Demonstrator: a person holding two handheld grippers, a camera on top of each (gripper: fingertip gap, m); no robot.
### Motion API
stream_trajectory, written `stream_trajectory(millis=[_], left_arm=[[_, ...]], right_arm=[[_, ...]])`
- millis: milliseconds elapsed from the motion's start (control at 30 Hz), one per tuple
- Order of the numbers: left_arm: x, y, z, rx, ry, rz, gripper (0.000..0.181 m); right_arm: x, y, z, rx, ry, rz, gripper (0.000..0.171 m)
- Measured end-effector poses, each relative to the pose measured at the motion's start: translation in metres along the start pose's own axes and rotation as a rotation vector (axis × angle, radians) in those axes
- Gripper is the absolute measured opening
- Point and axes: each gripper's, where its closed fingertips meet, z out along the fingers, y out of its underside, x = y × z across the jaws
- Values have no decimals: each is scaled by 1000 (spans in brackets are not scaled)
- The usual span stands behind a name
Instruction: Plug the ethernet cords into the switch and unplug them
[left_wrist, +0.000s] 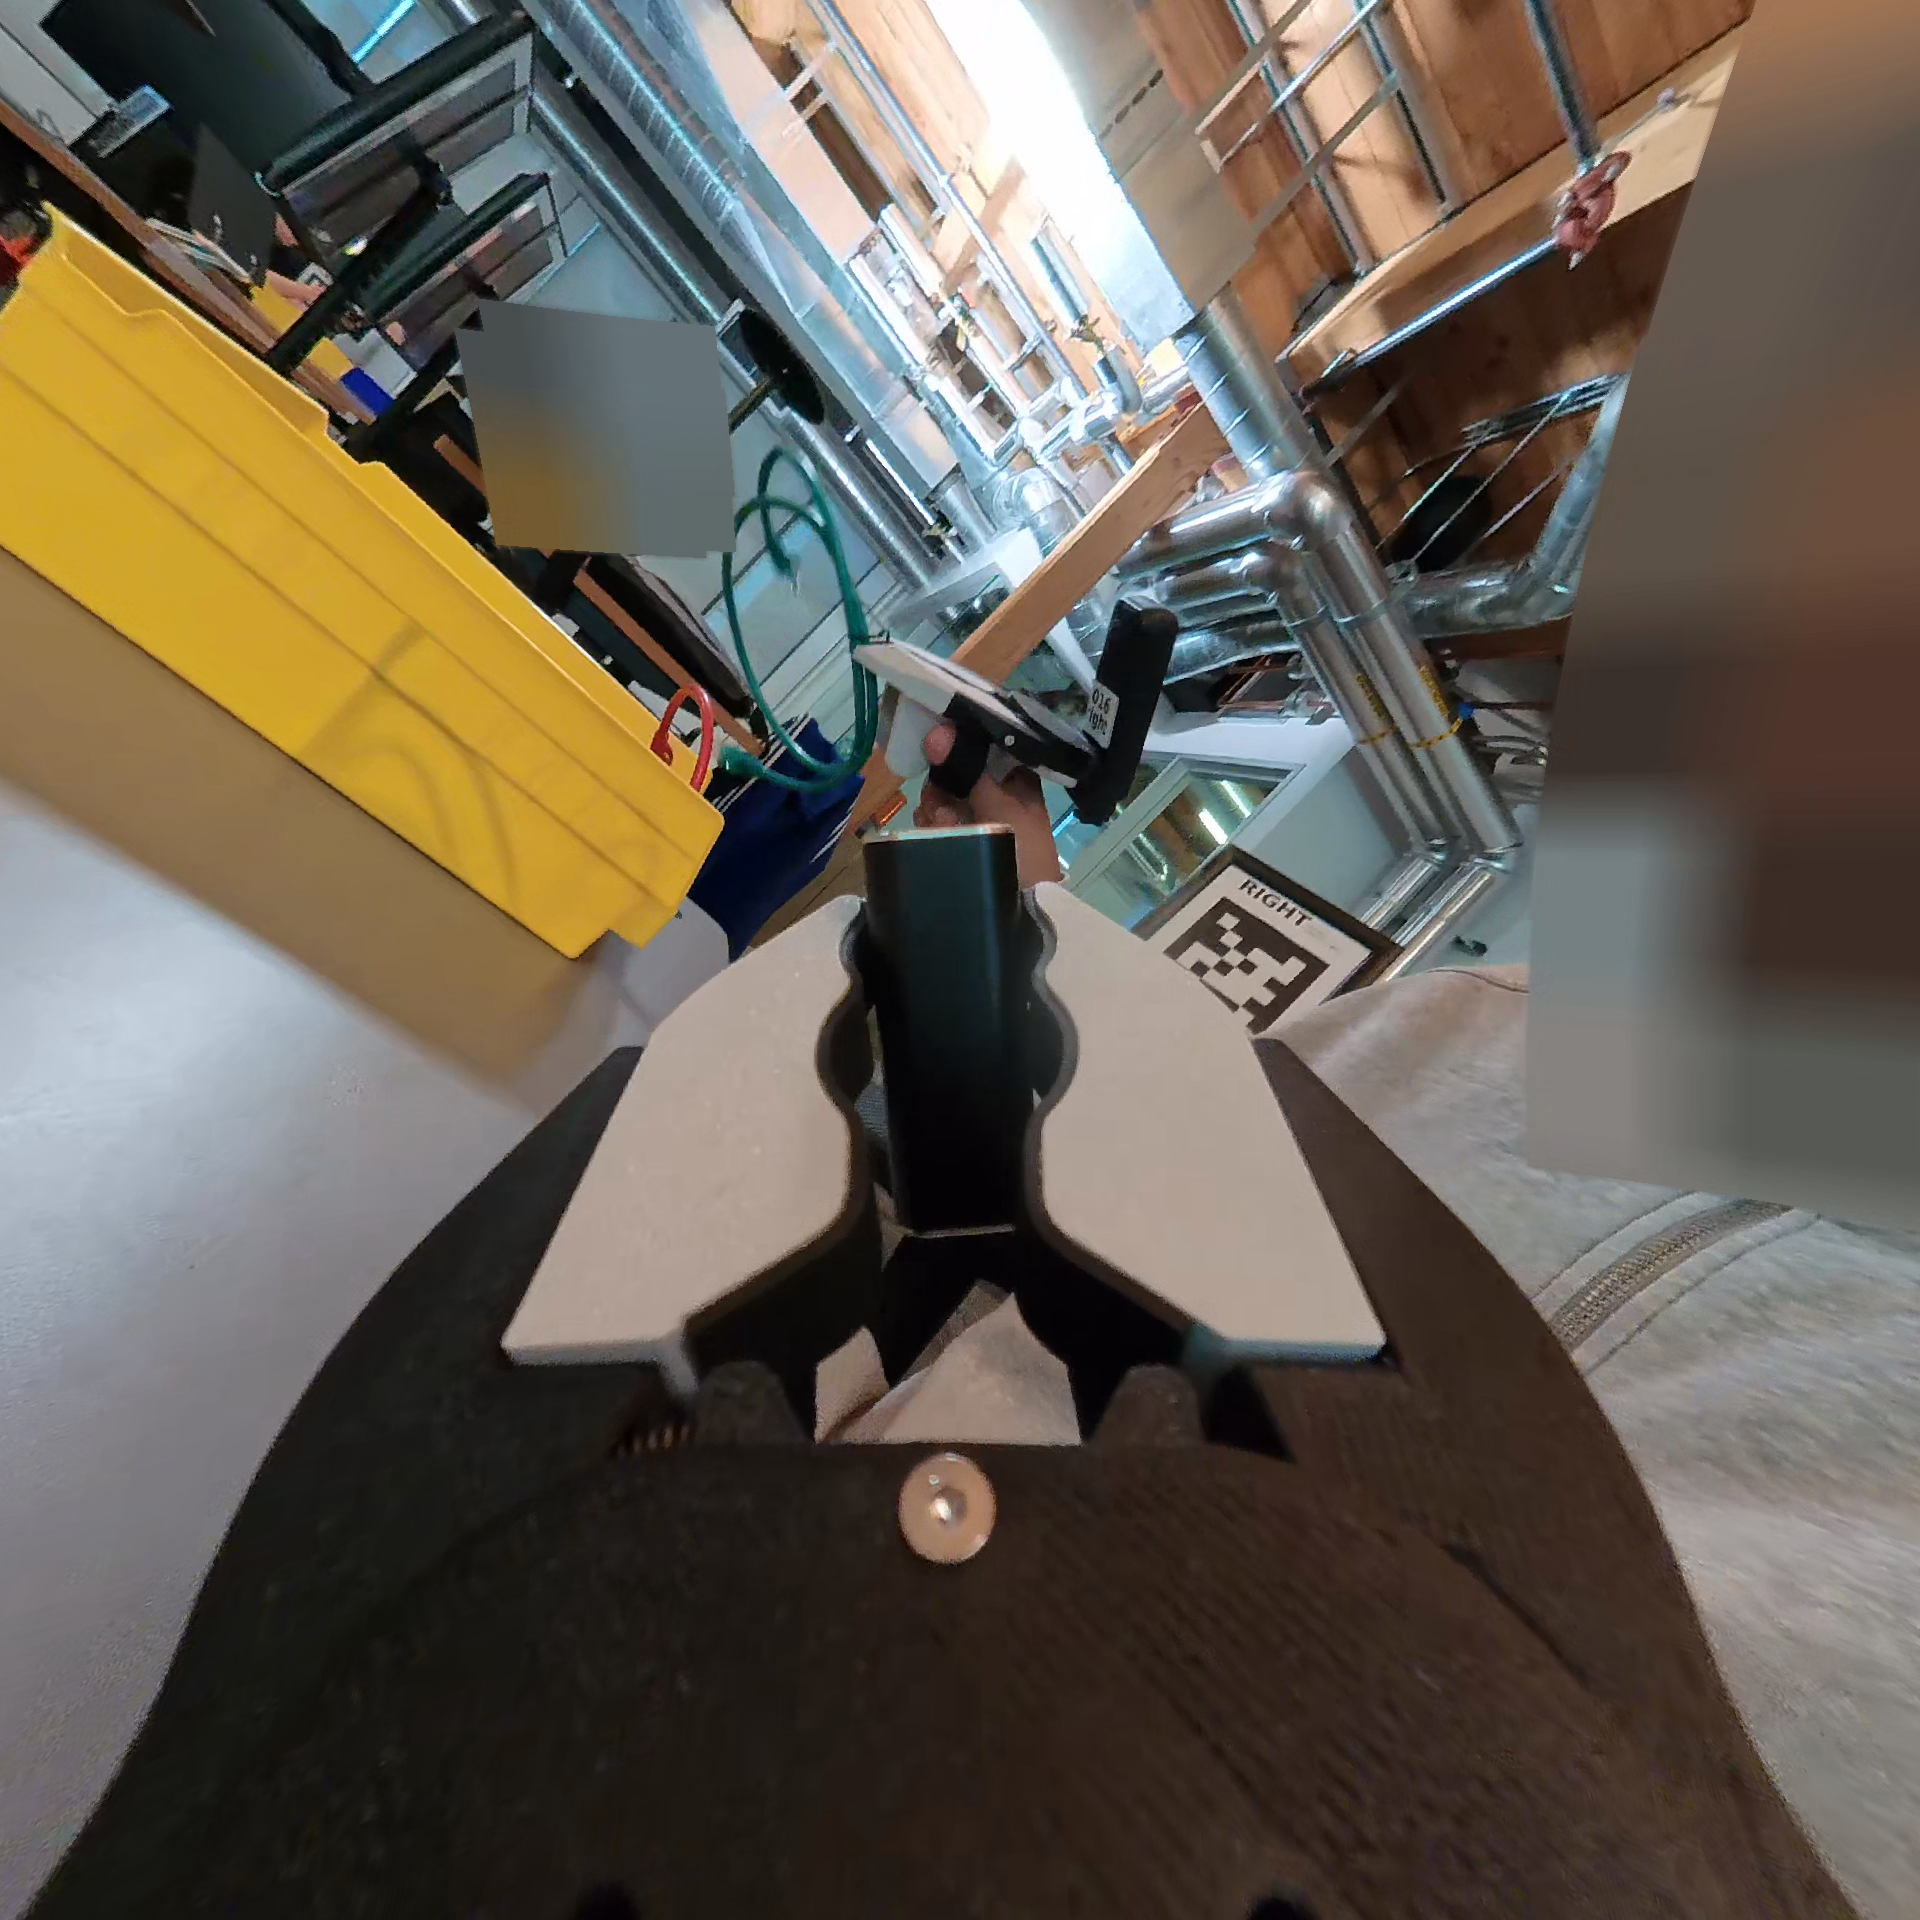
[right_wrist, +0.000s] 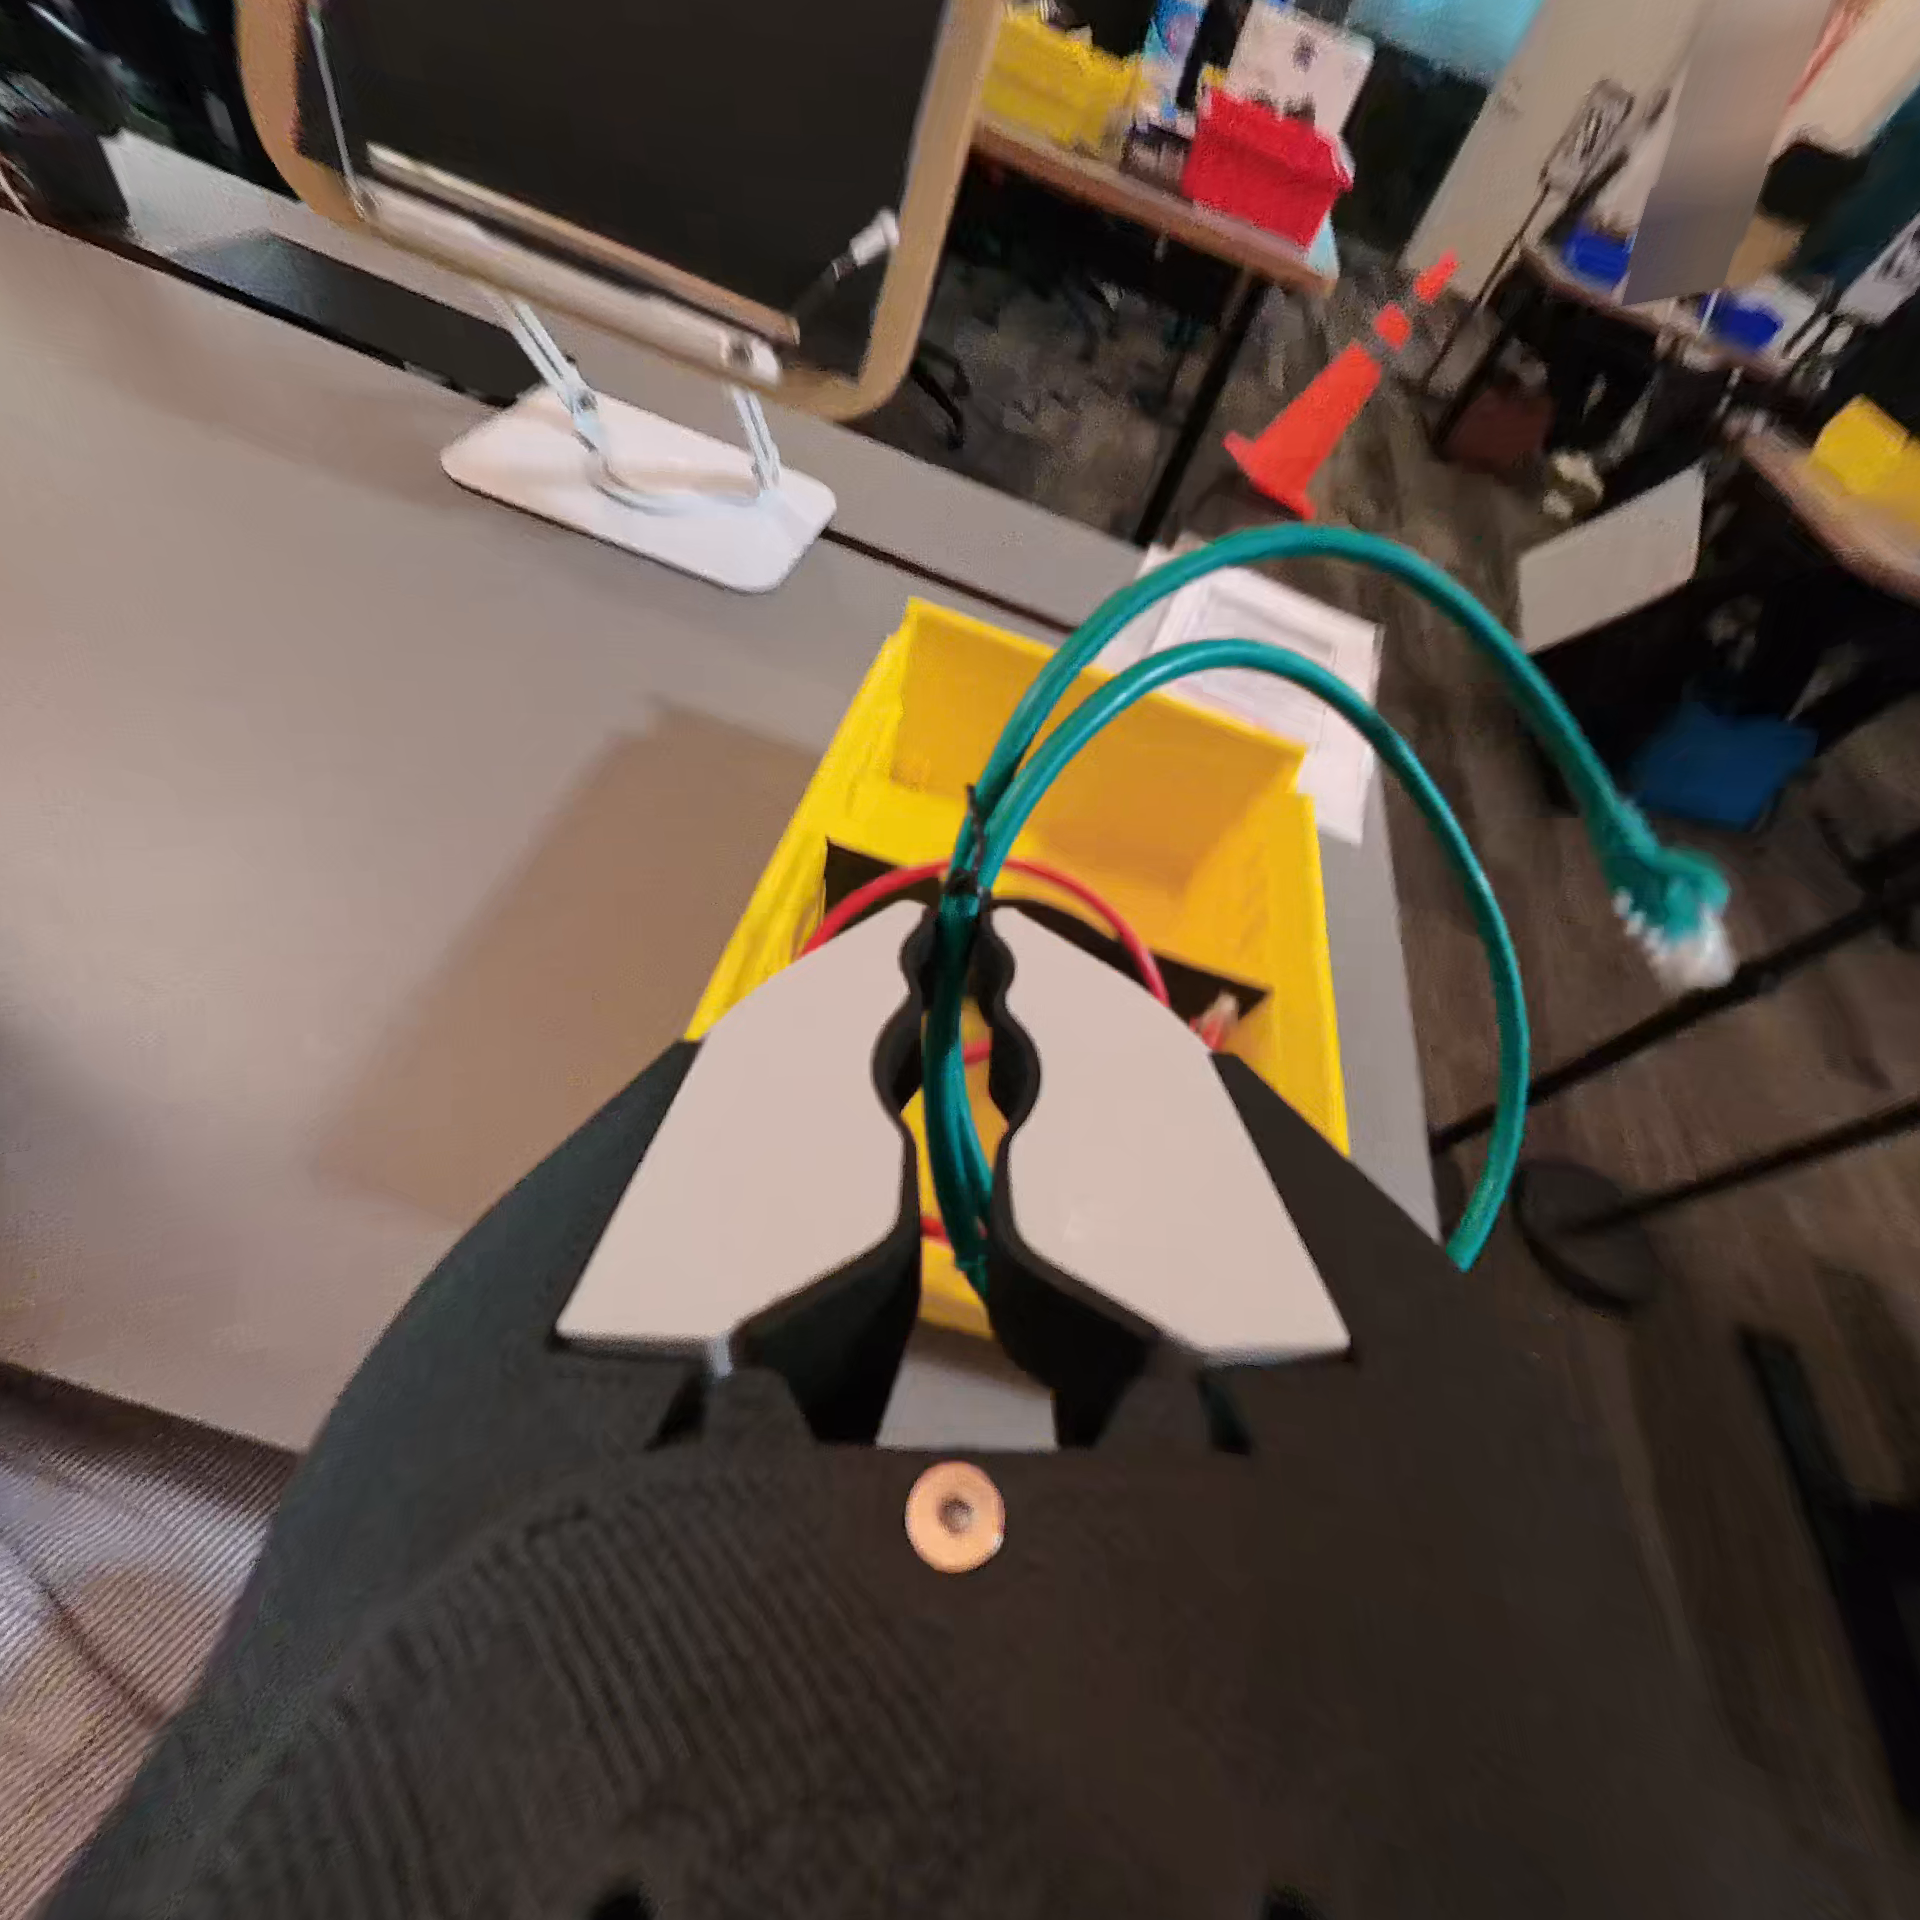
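My left gripper (left_wrist: 943, 914) is shut on a black box-shaped switch (left_wrist: 940, 1029), held upright in the air and tilted toward the ceiling. My right gripper (right_wrist: 961, 920) is shut on a bundled green ethernet cord (right_wrist: 1226, 665), held above a yellow bin (right_wrist: 1132, 769). The cord loops up and to the right; one clear plug end (right_wrist: 1673, 914) hangs free at right. A red cord (right_wrist: 1039, 873) lies in the bin below. In the left wrist view the right gripper (left_wrist: 914, 696) shows farther off with the green cord (left_wrist: 790, 582) looping from it, beside the yellow bin (left_wrist: 312, 582) with the red cord (left_wrist: 691, 727) at its corner.
A grey table (right_wrist: 312, 727) carries a monitor on a white stand (right_wrist: 644, 488) at the back. An orange cone (right_wrist: 1309, 416) stands on the floor beyond. A framed marker board (left_wrist: 1247, 945) and a grey sleeve (left_wrist: 1662, 1351) sit to the right in the left wrist view.
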Motion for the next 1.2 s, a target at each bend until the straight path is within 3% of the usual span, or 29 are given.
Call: stream_trajectory(millis=[167,333,667,833,1067,1200], left_arm=[[-2,8,8,-30,3,-7,25],[-1,18,18,-70,14,-12,25],[1,21,17,-82,27,-23,25],[1,20,16,-81,18,-15,25],[1,26,19,-107,13,-11,24],[-6,31,21,-132,-25,-17,25]], right_arm=[[-19,35,21,17,-206,121,8],[-31,50,54,-13,-279,21,7],[-41,77,87,-30,-339,74,12],[-37,77,83,-6,-311,113,38],[-21,42,48,203,-269,248,40],[-54,3,27,342,-343,228,38]])
